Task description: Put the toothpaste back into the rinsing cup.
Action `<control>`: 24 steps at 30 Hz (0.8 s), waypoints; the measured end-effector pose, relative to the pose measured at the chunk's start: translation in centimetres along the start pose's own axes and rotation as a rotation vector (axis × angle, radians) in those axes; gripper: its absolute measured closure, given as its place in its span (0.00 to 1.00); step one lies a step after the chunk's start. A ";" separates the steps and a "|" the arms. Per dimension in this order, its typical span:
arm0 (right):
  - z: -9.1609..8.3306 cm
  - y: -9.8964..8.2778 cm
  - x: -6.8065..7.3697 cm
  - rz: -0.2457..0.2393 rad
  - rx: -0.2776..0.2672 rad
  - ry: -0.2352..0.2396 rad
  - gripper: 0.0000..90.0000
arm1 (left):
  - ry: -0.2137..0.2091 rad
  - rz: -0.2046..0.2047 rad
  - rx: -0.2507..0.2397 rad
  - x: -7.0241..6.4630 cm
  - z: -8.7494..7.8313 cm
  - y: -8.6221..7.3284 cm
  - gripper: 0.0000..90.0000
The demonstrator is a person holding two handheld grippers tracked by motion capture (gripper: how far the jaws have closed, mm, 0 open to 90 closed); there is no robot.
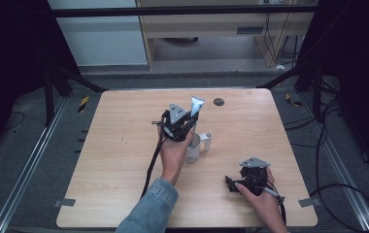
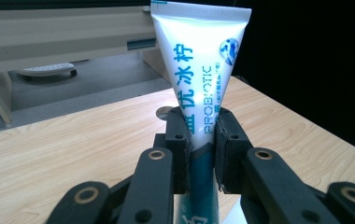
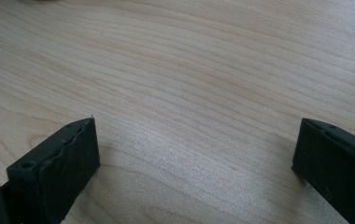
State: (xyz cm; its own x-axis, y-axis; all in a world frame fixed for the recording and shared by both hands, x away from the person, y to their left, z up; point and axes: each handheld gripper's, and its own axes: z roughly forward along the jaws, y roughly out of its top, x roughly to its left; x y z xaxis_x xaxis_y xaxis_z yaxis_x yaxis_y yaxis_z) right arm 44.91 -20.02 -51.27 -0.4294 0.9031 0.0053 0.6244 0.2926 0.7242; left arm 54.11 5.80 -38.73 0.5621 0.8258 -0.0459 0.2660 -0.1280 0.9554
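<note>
On the light wooden table (image 1: 124,160), near its centre: one white mug (image 1: 192,148), upright, handle (image 1: 207,141) turned toward the person's right. The person's left hand (image 1: 175,150) sits just beside and partly in front of the mug in the high view.

Held item: one toothpaste tube (image 2: 199,84), white shading to teal at the lower end, printed with blue characters and the word "PROBIOTIC". It stands nearly upright with its flat crimped end at the top, leaning slightly. In the high view the tube (image 1: 196,106) rises above the mug; whether its lower end is inside the mug cannot be told.

Left gripper (image 2: 200,140): jaws clamped on the tube's lower body, one black pad (image 2: 178,149) pressed to each side. In the high view the left gripper (image 1: 177,121) carries a grey three-cornered plate (image 1: 176,113) on top, with a black cable (image 1: 152,162) trailing back along the forearm, which wears a denim sleeve (image 1: 148,208).

Right gripper (image 3: 194,158): jaws spread wide, nothing between them, bare wood grain under and ahead of them. In the high view the right gripper (image 1: 250,177) rests low near the table's front right area, well apart from the mug, in the person's right hand (image 1: 265,204).

Other fixtures: a dark round inset (image 1: 218,102) in the tabletop near the far edge, beyond the tube; pale wooden furniture (image 1: 211,24) on the floor behind the table.
</note>
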 end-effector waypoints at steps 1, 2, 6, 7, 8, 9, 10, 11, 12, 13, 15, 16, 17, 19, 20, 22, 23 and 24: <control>0.0 0.0 0.0 0.000 0.000 0.000 0.01 | 0.000 0.000 0.002 0.0 0.0 -0.1 0.86; 0.0 0.0 0.0 0.000 0.000 0.000 0.01 | 0.000 -0.003 0.003 0.0 0.1 -0.2 0.86; 0.0 0.0 0.0 0.000 0.000 0.000 0.01 | 0.000 -0.005 0.003 0.0 0.2 -0.5 0.86; 0.0 0.0 0.0 0.000 0.000 0.000 0.01 | 0.000 -0.004 0.007 0.0 0.2 -0.6 0.86; 0.0 0.0 0.0 0.000 0.000 0.000 0.01 | -0.001 -0.007 0.006 0.1 0.2 -0.7 0.86; 0.0 0.0 0.0 0.000 0.000 0.000 0.01 | 0.000 -0.008 0.006 0.1 0.2 -0.8 0.86; 0.0 0.0 0.0 0.000 0.000 0.000 0.01 | -0.001 -0.009 0.007 0.1 0.3 -0.8 0.86; 0.0 0.0 0.0 0.001 0.000 0.000 0.01 | -0.001 -0.008 0.005 0.0 0.3 -0.9 0.86; 0.0 0.0 0.0 0.000 0.000 0.000 0.01 | 0.000 -0.007 0.006 0.0 0.3 -1.0 0.86; 0.0 0.0 0.0 0.000 0.000 0.000 0.01 | 0.000 -0.007 0.008 0.0 0.3 -1.1 0.86; 0.0 0.0 0.0 0.000 0.000 0.000 0.01 | -0.002 -0.009 0.010 0.0 0.3 -1.3 0.86; 0.0 0.0 0.0 0.001 0.000 0.000 0.01 | -0.003 -0.010 0.010 0.0 0.4 -1.4 0.86; 0.0 0.0 0.0 0.000 0.000 0.000 0.01 | -0.003 -0.010 0.013 0.0 0.4 -1.5 0.86; 0.0 0.0 0.0 0.000 0.000 0.000 0.01 | -0.004 -0.011 0.012 0.0 0.4 -1.6 0.86; 0.0 0.0 0.0 0.000 0.000 0.000 0.01 | -0.005 -0.013 0.011 0.0 0.4 -1.6 0.86; 0.0 0.0 0.0 0.000 0.000 0.000 0.01 | -0.005 -0.013 0.012 -0.1 0.5 -1.7 0.86; 0.0 0.0 0.0 0.001 0.001 0.000 0.01 | -0.005 -0.010 0.015 -0.1 0.5 -1.8 0.86; 0.0 0.0 0.0 0.002 0.001 0.000 0.01 | -0.006 -0.010 0.015 -0.1 0.5 -1.9 0.86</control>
State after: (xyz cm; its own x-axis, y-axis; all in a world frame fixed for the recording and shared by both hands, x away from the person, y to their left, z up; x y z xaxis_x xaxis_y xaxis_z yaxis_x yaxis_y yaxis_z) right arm 44.90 -20.02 -51.26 -0.4285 0.9035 0.0067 0.6259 0.2915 0.7234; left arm 53.93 5.64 -40.65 0.5642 0.8236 -0.0576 0.2838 -0.1280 0.9503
